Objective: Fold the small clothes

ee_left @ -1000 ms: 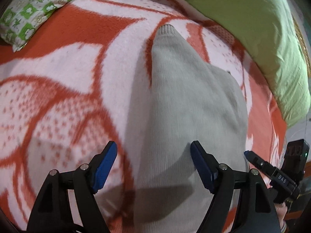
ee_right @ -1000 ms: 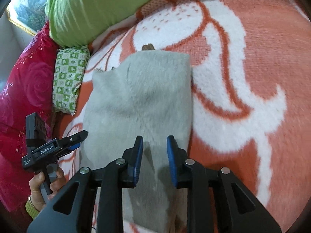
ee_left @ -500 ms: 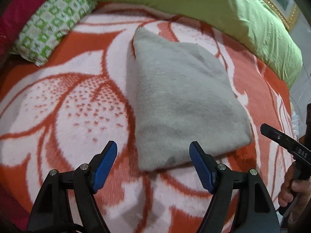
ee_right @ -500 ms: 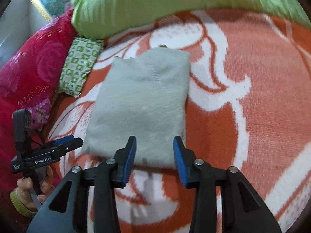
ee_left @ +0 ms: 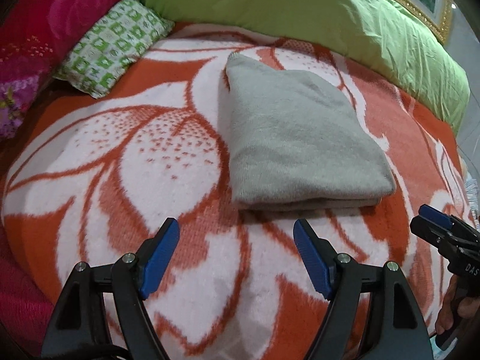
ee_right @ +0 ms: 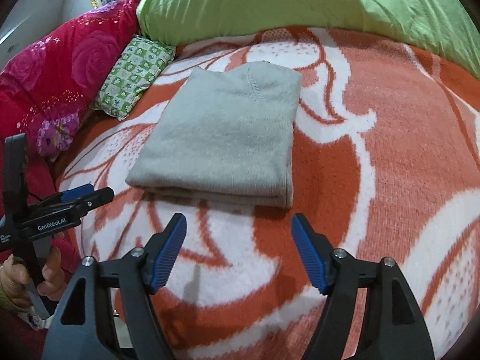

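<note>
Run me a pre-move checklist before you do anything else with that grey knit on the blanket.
1. Left gripper empty and open: ok, jaws wide, nothing between them.
2. Right gripper empty and open: ok.
3. Grey knit folded into a compact rectangle: ok, stacked layers show at its near edge.
4. Knit resting flat on the orange and white blanket: ok.
5. Knit apart from the green checked pillow and the lime green duvet: ok, blanket shows between.
6. Hidden layers inside the fold lying smooth: cannot tell.
</note>
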`<state>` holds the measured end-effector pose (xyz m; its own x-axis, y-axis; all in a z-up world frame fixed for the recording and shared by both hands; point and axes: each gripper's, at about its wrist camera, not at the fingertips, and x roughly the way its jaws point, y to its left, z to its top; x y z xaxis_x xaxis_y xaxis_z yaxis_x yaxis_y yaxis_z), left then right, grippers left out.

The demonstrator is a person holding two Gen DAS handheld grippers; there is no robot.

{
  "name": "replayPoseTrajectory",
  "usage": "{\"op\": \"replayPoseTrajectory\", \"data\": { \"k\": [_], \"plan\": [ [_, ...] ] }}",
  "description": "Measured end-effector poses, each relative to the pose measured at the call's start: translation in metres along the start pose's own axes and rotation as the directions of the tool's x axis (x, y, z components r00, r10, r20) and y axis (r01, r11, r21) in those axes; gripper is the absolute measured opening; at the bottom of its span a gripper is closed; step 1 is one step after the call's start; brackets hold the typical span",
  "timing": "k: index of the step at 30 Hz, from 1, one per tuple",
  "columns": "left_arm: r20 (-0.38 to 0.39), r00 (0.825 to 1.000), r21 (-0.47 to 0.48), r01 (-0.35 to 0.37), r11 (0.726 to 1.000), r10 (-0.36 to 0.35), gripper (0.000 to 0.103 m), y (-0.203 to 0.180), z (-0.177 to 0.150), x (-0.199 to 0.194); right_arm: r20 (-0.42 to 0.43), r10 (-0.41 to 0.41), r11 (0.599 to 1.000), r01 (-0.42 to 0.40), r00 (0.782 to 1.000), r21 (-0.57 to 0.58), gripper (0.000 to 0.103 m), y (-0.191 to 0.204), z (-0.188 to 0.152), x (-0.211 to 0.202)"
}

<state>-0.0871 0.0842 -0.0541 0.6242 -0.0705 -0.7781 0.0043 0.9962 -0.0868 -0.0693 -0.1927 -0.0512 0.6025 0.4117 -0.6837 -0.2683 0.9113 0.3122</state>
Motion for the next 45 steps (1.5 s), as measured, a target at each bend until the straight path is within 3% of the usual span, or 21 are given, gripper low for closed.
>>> {"op": "replayPoseTrajectory", "data": {
  "k": [7,13,17,22,24,33,45],
  "plan": [
    [-0.005,1.000,0.077,0.003,0.997,-0.002,0.079,-0.014,-0.012,-0.001,-0.002,-0.013,0.999,0.013,1.000,-0.045,0.074,0.008,-0.020,-0.001],
    [0.062,0.998,0.096,-0.024,0.995,0.018,0.081,-0.020,0.001,-0.008,0.060,-0.051,0.997,0.055,0.997,-0.062,0.077,0.010,-0.013,-0.008],
    [0.076,0.997,0.100,-0.027,0.995,0.019,0.082,-0.025,0.011,-0.005,0.107,-0.129,0.985,0.139,0.986,-0.099,0.077,0.011,-0.004,-0.005],
    [0.079,0.996,0.089,-0.034,0.995,0.027,0.082,-0.028,0.017,0.000,0.151,-0.079,0.994,0.089,0.985,-0.063,0.078,0.007,0.004,-0.004],
    [0.074,0.997,0.089,-0.034,0.995,0.028,0.082,-0.029,0.017,0.003,0.121,-0.066,0.995,0.075,0.990,-0.071,0.085,0.010,0.006,0.002],
    [0.049,0.998,0.091,-0.044,0.995,0.040,0.082,-0.028,0.020,0.020,0.012,-0.116,0.989,0.117,0.993,-0.093,0.086,0.015,0.008,0.031],
    [0.039,0.998,0.092,-0.047,0.995,0.043,0.082,-0.029,0.024,0.034,-0.002,-0.098,0.990,0.098,0.995,-0.100,0.086,0.012,0.011,0.042]
  ]
}}
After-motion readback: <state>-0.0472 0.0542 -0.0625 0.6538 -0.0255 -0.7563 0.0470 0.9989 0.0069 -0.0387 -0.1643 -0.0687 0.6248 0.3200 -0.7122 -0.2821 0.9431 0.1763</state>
